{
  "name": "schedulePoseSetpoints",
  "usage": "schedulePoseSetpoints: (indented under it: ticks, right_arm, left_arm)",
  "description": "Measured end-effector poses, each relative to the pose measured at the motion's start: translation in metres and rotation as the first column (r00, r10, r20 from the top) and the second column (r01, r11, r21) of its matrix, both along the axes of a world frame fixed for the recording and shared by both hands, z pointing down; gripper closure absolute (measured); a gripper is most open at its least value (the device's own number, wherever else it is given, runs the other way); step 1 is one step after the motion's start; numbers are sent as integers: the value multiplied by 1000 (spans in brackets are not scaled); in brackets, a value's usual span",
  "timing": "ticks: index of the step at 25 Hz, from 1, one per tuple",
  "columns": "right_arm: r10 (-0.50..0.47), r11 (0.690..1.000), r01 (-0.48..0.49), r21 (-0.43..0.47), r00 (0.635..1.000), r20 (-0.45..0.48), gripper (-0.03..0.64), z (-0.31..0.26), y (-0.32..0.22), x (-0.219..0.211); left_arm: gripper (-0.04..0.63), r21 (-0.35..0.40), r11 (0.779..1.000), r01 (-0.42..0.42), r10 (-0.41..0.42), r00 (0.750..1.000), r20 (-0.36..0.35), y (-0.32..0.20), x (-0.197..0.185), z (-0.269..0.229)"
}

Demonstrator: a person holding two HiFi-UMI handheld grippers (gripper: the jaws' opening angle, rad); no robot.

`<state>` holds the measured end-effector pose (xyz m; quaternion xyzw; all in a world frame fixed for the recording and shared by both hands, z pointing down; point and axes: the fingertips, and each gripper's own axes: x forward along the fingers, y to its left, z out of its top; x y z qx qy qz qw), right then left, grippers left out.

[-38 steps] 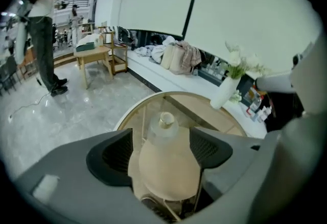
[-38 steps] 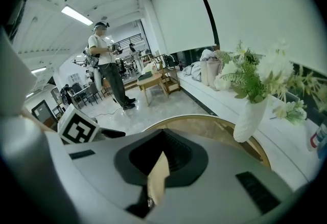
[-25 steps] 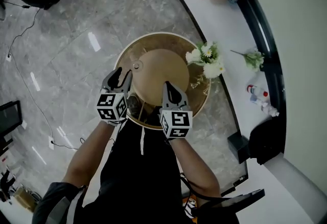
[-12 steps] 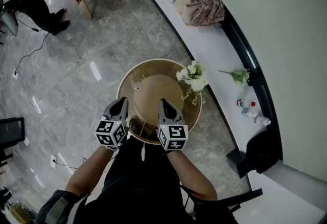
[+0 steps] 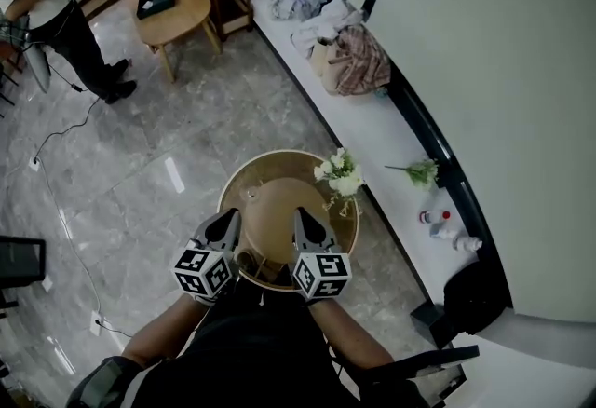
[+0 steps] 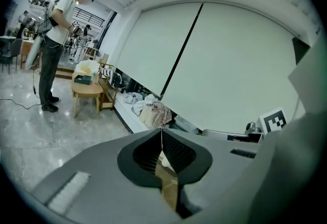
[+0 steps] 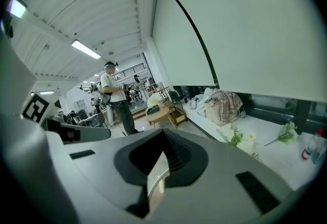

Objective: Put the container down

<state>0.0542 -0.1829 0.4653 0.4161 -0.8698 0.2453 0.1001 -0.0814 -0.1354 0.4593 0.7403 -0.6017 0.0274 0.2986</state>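
Tan container (image 5: 279, 210) already down, nothing held

The left gripper (image 5: 226, 222) and right gripper (image 5: 303, 215), fingers pressed together on nothing, flank the container's near side; it rests between them on the round counter (image 5: 279, 156), equally near both.

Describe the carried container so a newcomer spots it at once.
Over the grey stone floor, low in the head view, the left gripper and right gripper clamp one rim. That is the container: round, tan, dome-centred, unlike the legged wooden table beyond.
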Motion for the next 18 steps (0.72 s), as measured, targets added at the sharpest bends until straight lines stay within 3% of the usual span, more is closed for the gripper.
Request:
schedulePoseSetpoints:
  ticks: [8, 13, 18]
  right_arm:
    - [-48, 996, 42, 81, 997, 67, 615, -62, 14, -13]
    - [-76, 982, 55, 180, 991, 111, 615, -106, 24, -10]
    - [-87, 973, 57, 223, 988, 127, 615, -126, 32, -12]
  left_arm:
    - [591, 59, 998, -3, 4, 1000, -11, 3, -4, -43]
    - [591, 91, 996, 8, -1, 997, -72, 6, 3, -68]
    - [591, 139, 990, 1, 8, 998, -62, 10, 5, -89]
